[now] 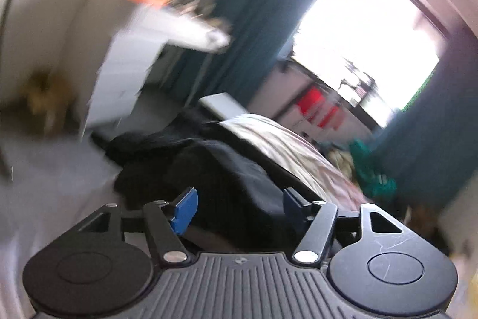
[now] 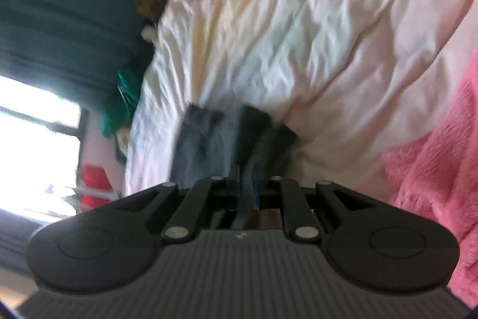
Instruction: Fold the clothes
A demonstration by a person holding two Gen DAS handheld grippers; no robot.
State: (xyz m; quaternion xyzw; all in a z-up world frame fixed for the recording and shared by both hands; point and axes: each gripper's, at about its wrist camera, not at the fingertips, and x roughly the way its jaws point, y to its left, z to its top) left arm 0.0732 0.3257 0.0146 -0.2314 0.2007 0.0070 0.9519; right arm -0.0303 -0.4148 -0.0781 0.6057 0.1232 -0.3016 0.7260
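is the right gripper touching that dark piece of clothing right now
Touching. In the right wrist view the right gripper has its fingers closed together on the dark garment, whose fabric runs straight in between them.

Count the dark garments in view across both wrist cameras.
1, as far as the blur shows: the dark garment pinched in the right gripper, likely the same black cloth ahead of the open left gripper. Others may be hidden.

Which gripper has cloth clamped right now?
The right gripper: its jaws are shut on the dark garment. The left gripper is open, its blue pads apart.
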